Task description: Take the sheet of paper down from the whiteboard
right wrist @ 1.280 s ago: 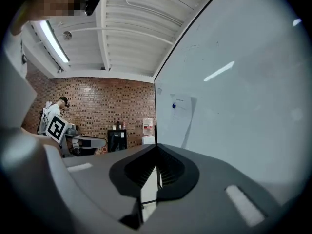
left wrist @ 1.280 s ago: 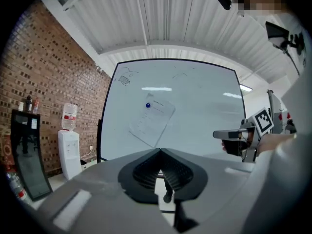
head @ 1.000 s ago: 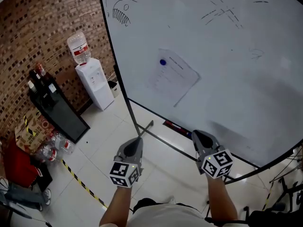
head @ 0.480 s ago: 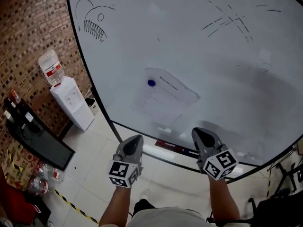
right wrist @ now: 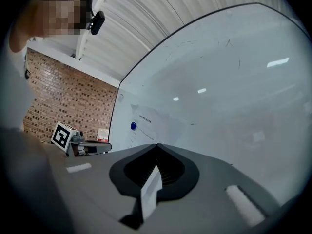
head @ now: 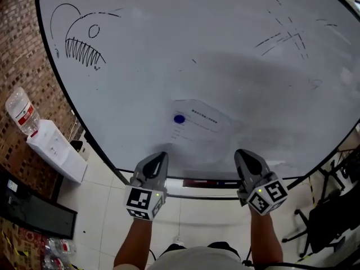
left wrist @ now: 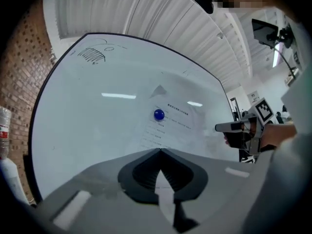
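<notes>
sheet of paper (head: 198, 124): on whiteboard (head: 169, 49) under blue magnet (head: 179, 118), above both grippers, untouched
left gripper (head: 162, 156): jaws closed, empty
right gripper (head: 241, 153): jaws closed, empty

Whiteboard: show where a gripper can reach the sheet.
Bare whiteboard rings the sheet of paper: wide toward the toothy drawing and the scribbles. Tightest below, by the bottom frame; a blue magnet pins its upper left.

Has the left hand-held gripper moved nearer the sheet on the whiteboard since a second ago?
Yes, toward the white whiteboard: the left hand-held gripper is now at its bottom edge, below the white paper sheet.
</notes>
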